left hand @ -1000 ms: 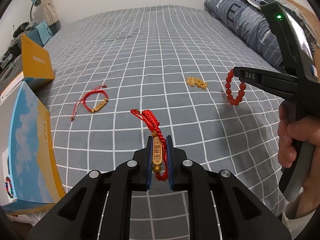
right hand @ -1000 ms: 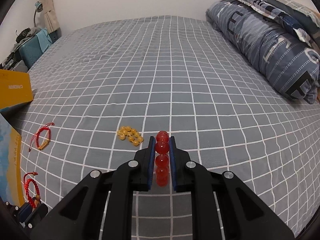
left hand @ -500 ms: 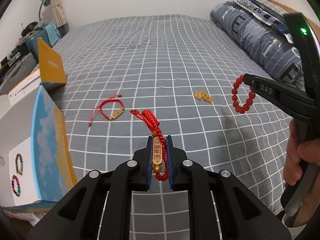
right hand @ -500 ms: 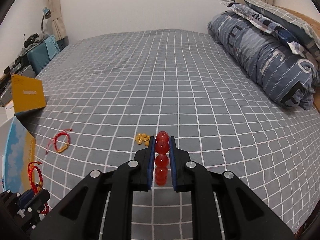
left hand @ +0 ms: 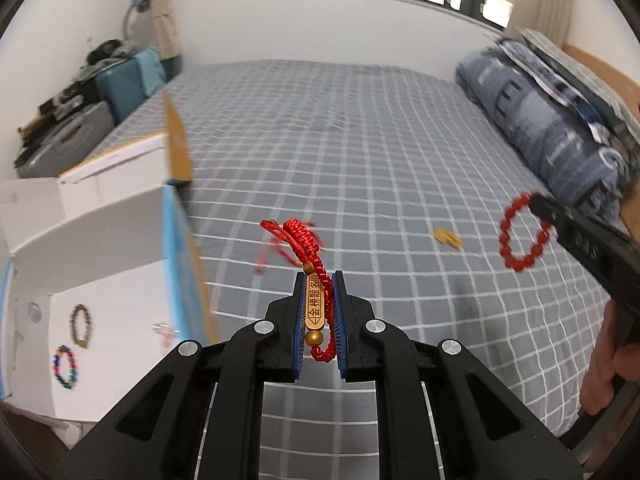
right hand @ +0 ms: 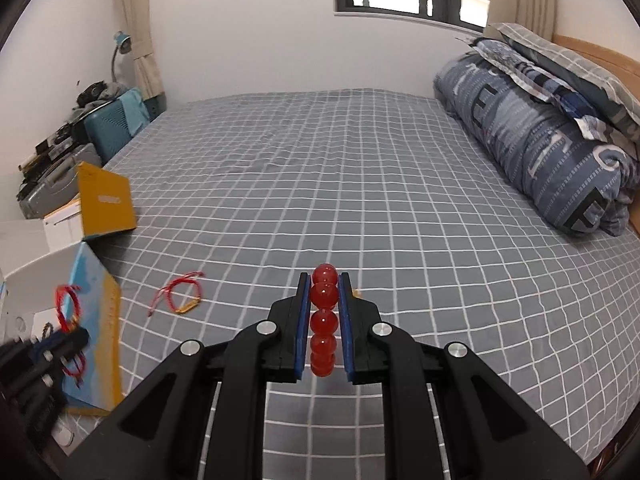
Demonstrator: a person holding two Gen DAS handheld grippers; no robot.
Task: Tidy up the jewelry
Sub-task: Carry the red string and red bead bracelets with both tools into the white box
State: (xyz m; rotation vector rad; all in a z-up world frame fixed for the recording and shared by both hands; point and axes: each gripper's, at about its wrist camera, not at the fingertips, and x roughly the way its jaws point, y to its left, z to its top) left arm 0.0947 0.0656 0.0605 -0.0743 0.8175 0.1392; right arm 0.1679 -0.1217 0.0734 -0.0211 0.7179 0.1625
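Both tools have risen off the bed [right hand: 360, 184] and swung left toward the open white box [left hand: 104, 264] over the last second. Left tool [left hand: 319, 312] is clamped on the red cord bracelet [left hand: 316, 276] with its gold tag; right tool [right hand: 325, 320] is clamped on the red bead bracelet [right hand: 323, 312]. The box now looms large in the left view, two beaded bracelets already inside (blurred). Judgement: drop-off comes next. A second red cord bracelet [right hand: 180, 294] and yellow beads [left hand: 448, 238] remain on the bed.
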